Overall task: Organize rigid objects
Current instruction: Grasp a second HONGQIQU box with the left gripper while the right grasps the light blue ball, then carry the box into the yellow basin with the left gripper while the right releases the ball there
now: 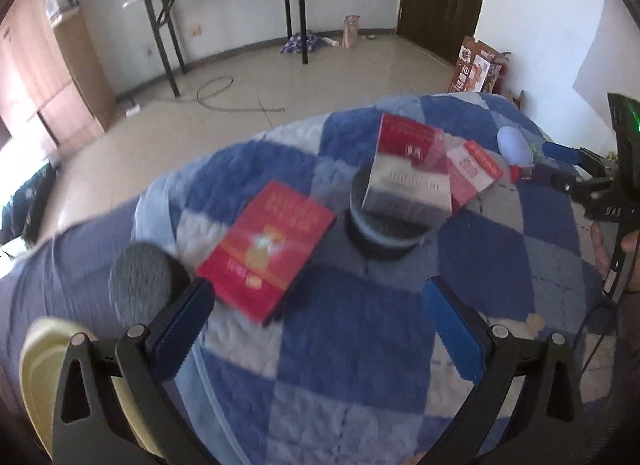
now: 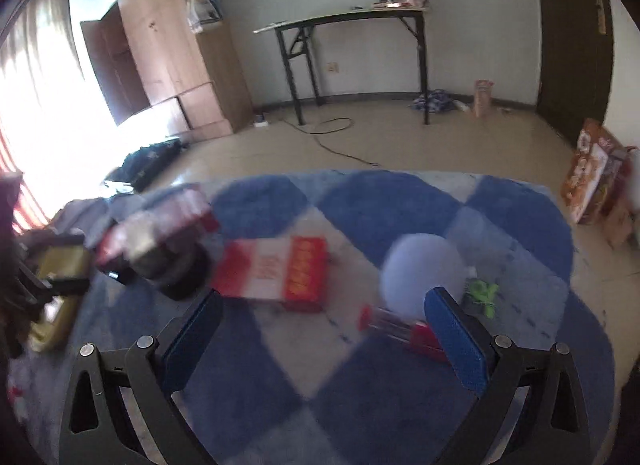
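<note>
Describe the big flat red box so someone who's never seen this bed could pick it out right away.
Start at the blue-and-white checked quilt. Left of the dark round speaker with a tall box on it, the flat red box lies face up on the quilt. It is the widest, flattest item there, solid red with gold print, unlike the smaller red-and-white carton.

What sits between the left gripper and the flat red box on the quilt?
Nothing visible. The left gripper is open over the quilt, and the flat red box lies just ahead of its left finger with only bare quilt between. A grey fuzzy round thing sits off to the left.
</note>
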